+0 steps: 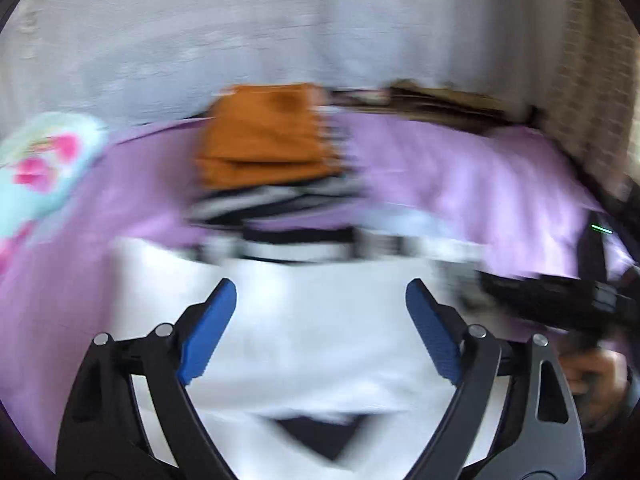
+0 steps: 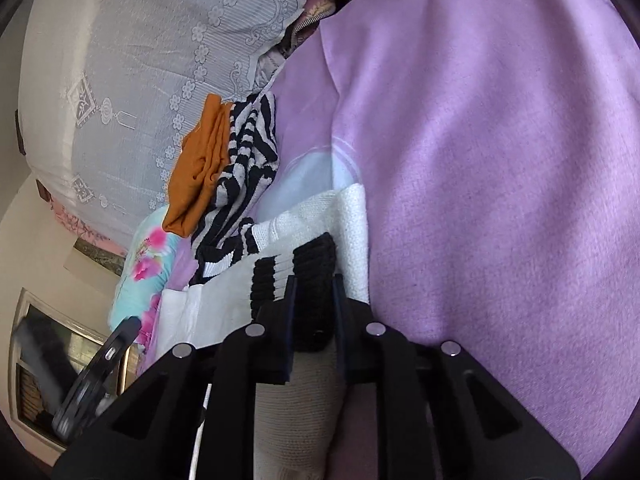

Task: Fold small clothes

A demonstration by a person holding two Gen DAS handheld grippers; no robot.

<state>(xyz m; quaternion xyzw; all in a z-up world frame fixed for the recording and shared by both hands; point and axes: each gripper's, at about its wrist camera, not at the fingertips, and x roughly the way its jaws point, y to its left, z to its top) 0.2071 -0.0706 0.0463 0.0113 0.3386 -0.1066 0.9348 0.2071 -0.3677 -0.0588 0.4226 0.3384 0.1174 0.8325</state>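
Right gripper [image 2: 314, 280] has its two dark fingers pinched narrowly on the black ribbed cuff [image 2: 308, 258] of a white knit garment [image 2: 352, 216], which lies on a lilac bed sheet [image 2: 500, 160]. Left gripper [image 1: 320, 292] hovers above the same white garment [image 1: 320, 340], its blue-padded fingers [image 1: 212, 320] spread wide and holding nothing; this view is blurred. Beyond the garment sits a stack of folded clothes: an orange piece [image 2: 200, 168] on top of a black-and-white striped one [image 2: 248, 160]. A turquoise cushion with pink flowers [image 2: 148, 256] rests near the stack. Pale lace curtains [image 2: 160, 60] hang behind the bed. A hand [image 1: 596, 380] grips the right tool's handle at the edge of the left view.
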